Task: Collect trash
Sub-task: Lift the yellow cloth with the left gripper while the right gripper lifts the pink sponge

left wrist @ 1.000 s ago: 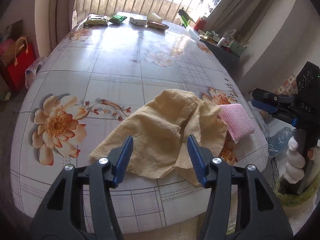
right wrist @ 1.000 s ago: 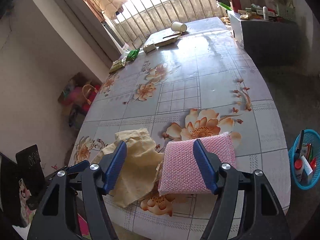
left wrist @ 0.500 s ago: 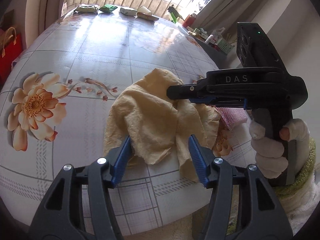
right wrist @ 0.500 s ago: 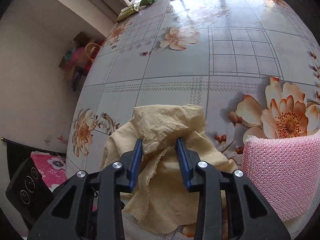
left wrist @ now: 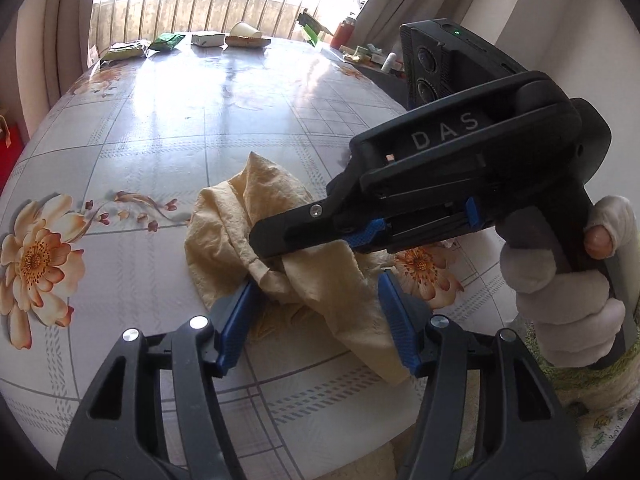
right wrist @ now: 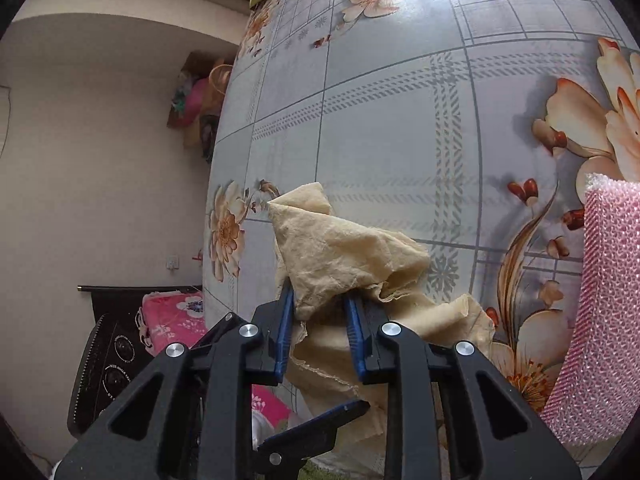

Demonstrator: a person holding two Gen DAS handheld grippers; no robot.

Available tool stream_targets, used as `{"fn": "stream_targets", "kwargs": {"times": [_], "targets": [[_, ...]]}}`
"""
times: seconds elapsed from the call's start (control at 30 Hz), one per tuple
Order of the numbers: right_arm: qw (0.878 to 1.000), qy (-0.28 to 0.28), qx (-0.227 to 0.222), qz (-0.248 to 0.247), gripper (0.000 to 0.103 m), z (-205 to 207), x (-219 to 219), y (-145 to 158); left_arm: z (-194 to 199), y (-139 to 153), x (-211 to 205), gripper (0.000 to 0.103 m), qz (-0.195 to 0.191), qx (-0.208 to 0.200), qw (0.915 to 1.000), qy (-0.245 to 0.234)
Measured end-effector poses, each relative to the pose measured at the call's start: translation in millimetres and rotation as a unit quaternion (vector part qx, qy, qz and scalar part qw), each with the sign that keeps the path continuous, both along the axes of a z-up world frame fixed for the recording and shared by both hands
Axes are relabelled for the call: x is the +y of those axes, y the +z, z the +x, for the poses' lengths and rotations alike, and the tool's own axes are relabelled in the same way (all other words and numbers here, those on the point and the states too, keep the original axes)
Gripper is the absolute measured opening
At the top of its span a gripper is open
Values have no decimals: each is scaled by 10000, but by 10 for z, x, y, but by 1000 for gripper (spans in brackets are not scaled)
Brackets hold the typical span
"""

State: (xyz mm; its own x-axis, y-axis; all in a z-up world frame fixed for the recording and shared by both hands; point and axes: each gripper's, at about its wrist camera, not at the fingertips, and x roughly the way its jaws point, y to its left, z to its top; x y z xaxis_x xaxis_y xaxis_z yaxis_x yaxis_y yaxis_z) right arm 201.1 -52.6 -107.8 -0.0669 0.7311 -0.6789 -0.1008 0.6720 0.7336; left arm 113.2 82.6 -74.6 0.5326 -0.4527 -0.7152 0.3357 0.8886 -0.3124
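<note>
Right gripper (right wrist: 320, 330) fingers closing on the yellow cloth (left wrist: 248, 216), seemingly pinching; left gripper (left wrist: 316, 322) fingers spread.

A crumpled tan cloth (left wrist: 296, 248) lies on the floral worktop (left wrist: 160, 128). The left gripper (left wrist: 316, 320) at 6 o'clock stands open, its 2 blue pads either side of the cloth's near folds. From 3 o'clock the right gripper (left wrist: 276, 248), held by a gloved hand (left wrist: 568, 288), reaches in, its jaws closing on the cloth's middle. At 12 o'clock, packets (left wrist: 166, 42) and a paper cup (left wrist: 245, 31) line the far edge.
</note>
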Motion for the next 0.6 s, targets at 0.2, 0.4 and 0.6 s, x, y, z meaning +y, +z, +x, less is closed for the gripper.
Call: {"fn": "stream_targets", "kwargs": {"times": [0.2, 0.4, 0.6], "targets": [[9998, 68, 121, 126, 25, -1, 48, 3, 19, -3, 10, 30, 370, -76, 9992, 150], [10000, 4, 3, 96, 25, 28, -136, 103, 53, -23, 98, 11, 343, 7, 9991, 252], [9936, -480, -1020, -108, 40, -134, -616, 647, 125, -20, 93, 8, 401, 73, 9988, 288]]}}
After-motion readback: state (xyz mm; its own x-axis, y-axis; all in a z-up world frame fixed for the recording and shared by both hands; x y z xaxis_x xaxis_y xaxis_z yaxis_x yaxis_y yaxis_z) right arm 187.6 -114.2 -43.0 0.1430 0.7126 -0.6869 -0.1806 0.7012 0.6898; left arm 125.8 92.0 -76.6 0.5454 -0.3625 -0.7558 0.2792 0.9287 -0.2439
